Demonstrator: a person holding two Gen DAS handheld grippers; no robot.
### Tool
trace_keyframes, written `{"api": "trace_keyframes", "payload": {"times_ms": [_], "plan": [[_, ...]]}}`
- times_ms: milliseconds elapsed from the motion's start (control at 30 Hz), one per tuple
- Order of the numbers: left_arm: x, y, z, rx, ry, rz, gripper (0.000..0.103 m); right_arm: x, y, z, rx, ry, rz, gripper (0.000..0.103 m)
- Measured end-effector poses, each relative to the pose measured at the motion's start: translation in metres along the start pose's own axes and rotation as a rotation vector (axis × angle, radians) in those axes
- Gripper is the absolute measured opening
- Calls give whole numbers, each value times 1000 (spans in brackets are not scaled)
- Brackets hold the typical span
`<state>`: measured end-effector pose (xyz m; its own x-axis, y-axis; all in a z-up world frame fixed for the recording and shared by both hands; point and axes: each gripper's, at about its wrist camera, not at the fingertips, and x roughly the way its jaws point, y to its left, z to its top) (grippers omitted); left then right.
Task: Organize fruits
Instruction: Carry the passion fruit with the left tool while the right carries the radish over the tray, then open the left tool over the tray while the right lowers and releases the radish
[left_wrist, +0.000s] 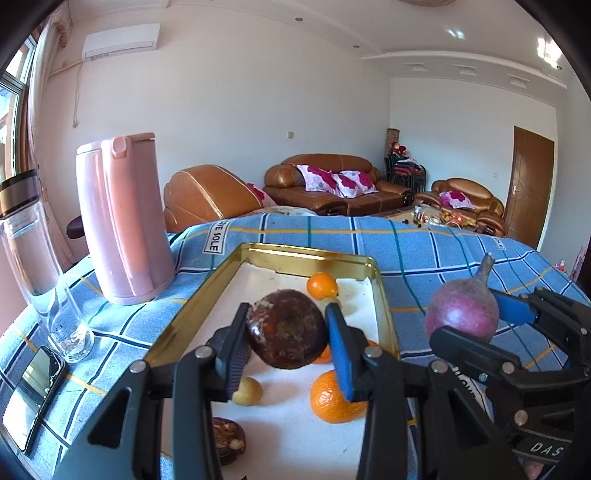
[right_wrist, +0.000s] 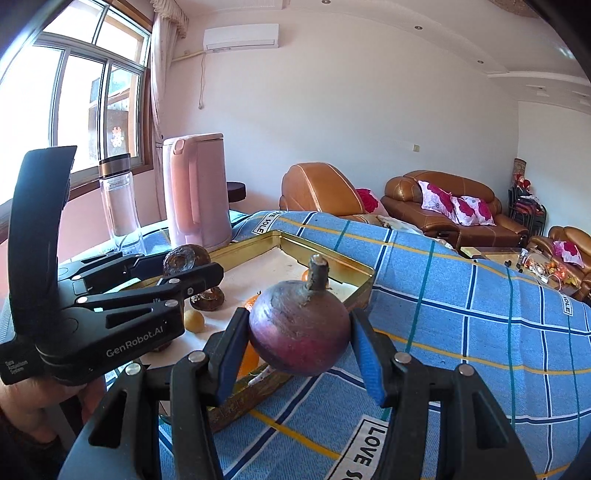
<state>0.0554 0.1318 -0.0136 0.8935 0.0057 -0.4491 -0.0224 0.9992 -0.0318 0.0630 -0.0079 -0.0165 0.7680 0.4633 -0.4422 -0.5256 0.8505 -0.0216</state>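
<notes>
My left gripper (left_wrist: 288, 332) is shut on a dark brown round fruit (left_wrist: 286, 330) and holds it above the gold-rimmed tray (left_wrist: 207, 302). In the tray lie two oranges (left_wrist: 334, 400) (left_wrist: 322, 285), a small yellow fruit (left_wrist: 248, 392) and another dark brown fruit (left_wrist: 227, 439). My right gripper (right_wrist: 299, 332) is shut on a purple round root with a stub stem (right_wrist: 299, 328) and holds it above the blue checked cloth, just right of the tray (right_wrist: 354, 271). The right gripper also shows in the left wrist view (left_wrist: 476, 321), and the left gripper in the right wrist view (right_wrist: 184, 266).
A pink kettle (left_wrist: 122, 221), a clear bottle (left_wrist: 33, 266) and a phone (left_wrist: 31, 398) stand left of the tray on the blue checked cloth (left_wrist: 417, 254). Brown sofas (left_wrist: 332, 188) stand behind the table.
</notes>
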Motion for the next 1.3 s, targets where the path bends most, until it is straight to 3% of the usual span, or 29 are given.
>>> {"api": "trace_keyframes", "payload": {"times_ms": [733,1300], "plan": [[1,55,-4,-57,21,90,41,25,43,10,-43,15,78,56],[9,67,-10,-61,51,107,41,42,57,3,-63,63,104,56]]}}
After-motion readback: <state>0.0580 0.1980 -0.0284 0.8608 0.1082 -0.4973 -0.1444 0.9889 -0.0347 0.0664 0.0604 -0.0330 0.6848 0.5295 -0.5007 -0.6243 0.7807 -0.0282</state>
